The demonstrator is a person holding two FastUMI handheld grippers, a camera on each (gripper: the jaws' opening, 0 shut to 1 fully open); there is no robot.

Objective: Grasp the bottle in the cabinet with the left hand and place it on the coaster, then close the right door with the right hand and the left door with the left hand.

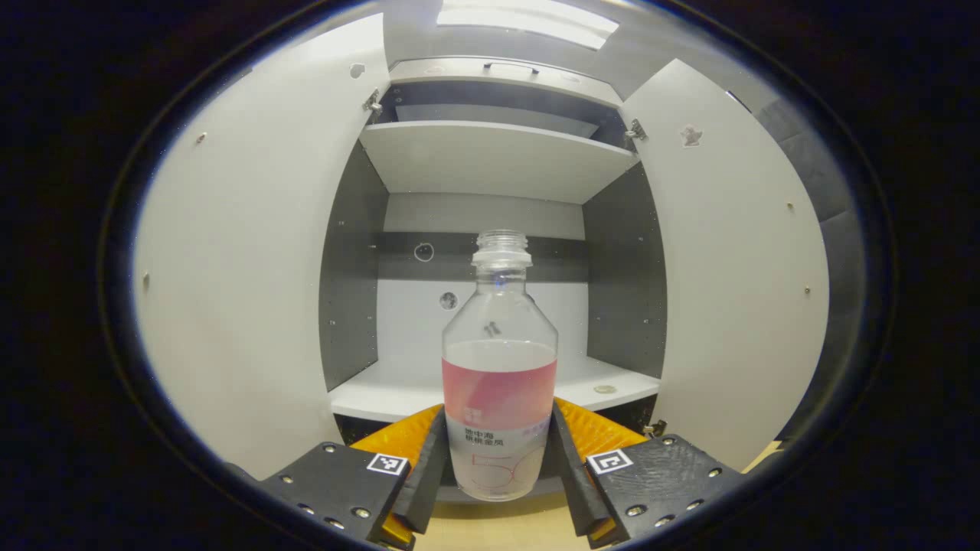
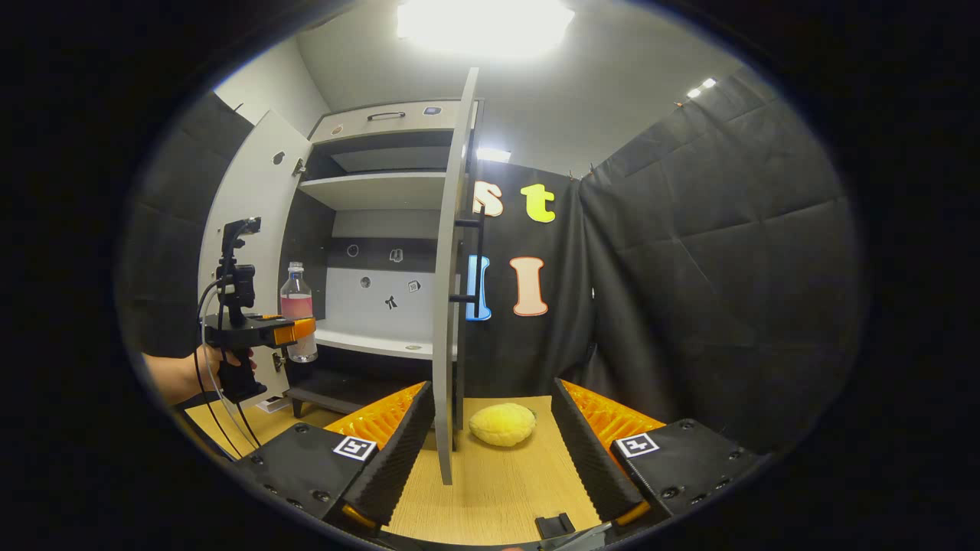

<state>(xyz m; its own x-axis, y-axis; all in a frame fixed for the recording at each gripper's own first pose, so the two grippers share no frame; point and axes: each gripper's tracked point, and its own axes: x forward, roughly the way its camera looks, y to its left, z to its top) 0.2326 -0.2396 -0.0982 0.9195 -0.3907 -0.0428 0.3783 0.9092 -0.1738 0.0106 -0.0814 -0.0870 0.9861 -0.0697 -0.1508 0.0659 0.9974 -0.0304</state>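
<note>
A light wooden table (image 2: 498, 482) is carrying the cabinet (image 2: 367, 229), which is standing toward its back left part with both doors swung open. A yellow coaster (image 2: 502, 424) is lying flat on the table top, just beside the open right door's lower edge and near the black cloth wall at the back edge. A small black block (image 2: 554, 525) is sitting at the table's front edge. Inside the cabinet, the lower shelf (image 1: 383, 394) is showing a small round disc (image 1: 605, 389) lying near its right front corner. The upper shelf (image 1: 490, 157) is running above it.
</note>
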